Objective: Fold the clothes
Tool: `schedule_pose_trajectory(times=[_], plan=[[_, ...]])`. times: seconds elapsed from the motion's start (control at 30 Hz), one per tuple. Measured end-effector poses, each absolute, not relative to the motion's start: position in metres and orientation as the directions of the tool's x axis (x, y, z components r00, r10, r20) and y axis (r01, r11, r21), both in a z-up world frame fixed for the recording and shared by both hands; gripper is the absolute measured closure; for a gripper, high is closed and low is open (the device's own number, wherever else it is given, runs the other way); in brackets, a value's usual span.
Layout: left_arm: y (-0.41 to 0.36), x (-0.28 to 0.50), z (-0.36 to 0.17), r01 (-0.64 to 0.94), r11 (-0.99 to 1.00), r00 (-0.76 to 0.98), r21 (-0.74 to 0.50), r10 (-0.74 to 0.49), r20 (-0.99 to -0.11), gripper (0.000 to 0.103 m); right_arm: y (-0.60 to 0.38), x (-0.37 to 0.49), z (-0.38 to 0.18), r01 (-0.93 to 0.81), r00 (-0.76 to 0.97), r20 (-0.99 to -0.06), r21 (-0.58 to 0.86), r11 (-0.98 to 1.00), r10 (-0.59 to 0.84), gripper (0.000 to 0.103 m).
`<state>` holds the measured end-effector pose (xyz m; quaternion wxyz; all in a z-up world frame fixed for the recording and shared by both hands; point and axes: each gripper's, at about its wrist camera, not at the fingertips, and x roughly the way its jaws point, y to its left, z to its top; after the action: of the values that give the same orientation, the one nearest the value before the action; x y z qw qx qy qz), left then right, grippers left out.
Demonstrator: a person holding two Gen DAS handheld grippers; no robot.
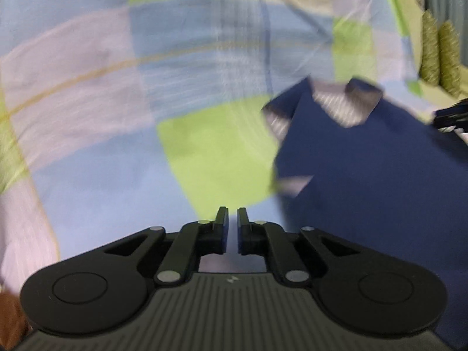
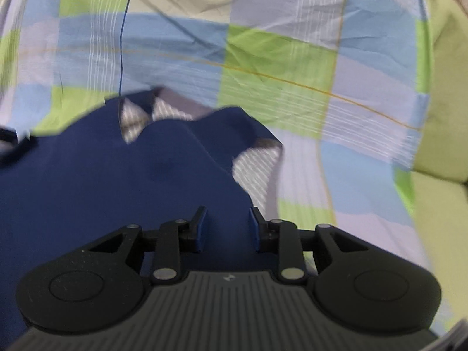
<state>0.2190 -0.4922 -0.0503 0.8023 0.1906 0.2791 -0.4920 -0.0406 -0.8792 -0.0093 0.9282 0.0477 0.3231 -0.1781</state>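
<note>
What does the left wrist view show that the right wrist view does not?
Only the left wrist view: two olive knitted items at the right edge, and the left tool, nothing between its narrow jaws. Only the right wrist view: the right tool, open above the navy garment, and a plain green cushion. Both: the navy garment on the checked sheet.

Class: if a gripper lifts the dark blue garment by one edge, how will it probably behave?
The dark blue garment looks floppy: it lies in soft folds and would likely drape. It seems thin, so probably light. Pushed over the checked sheet, it may bunch.

A bedroom at home: a checked bedsheet (image 2: 278, 67) covers the bed, green pillows (image 1: 438, 55) beside.
</note>
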Motion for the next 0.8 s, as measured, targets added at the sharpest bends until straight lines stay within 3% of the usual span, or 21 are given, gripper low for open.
schedule_pose_trajectory(times=[0.07, 0.27, 0.37, 0.43, 0.5, 0.63, 0.8], plan=[[-0.513, 0.22, -0.046, 0.91, 0.41, 0.356, 0.062, -0.697, -0.623, 0.064, -0.895, -0.03, -0.011, 0.361, 0.748, -0.614, 0.059, 0.931, -0.252, 0.076], [-0.574, 0.235, -0.056, 0.89, 0.362, 0.454, 0.277, -0.656, -0.602, 0.064, -0.924, -0.003, -0.021, 0.408, 0.74, -0.602, 0.046, 0.912, -0.3, 0.075], [-0.593, 0.257, -0.067, 0.92, 0.352, 0.375, 0.17, -0.67, -0.641, 0.064, -0.94, 0.003, -0.024, 0.406, 0.739, -0.617, 0.088, 0.91, -0.27, 0.075], [-0.597, 0.265, -0.067, 0.951, 0.308, 0.251, 0.021, -0.733, -0.632, 0.064, -0.953, 0.003, -0.025, 0.369, 0.77, -0.609, 0.183, 0.911, -0.19, 0.073], [-0.602, 0.269, -0.068, 0.959, 0.276, 0.179, -0.066, -0.769, -0.614, 0.064, -0.959, 0.003, -0.026, 0.342, 0.795, -0.59, 0.247, 0.906, -0.14, 0.065], [-0.621, 0.275, -0.08, 0.954, 0.279, 0.152, -0.106, -0.759, -0.633, 0.065, -0.959, 0.008, -0.035, 0.332, 0.801, -0.587, 0.28, 0.901, -0.113, 0.064], [-0.631, 0.292, -0.088, 0.921, 0.303, 0.089, -0.246, -0.776, -0.624, 0.063, -0.963, 0.013, -0.042, 0.335, 0.81, -0.578, 0.309, 0.89, -0.104, 0.063]])
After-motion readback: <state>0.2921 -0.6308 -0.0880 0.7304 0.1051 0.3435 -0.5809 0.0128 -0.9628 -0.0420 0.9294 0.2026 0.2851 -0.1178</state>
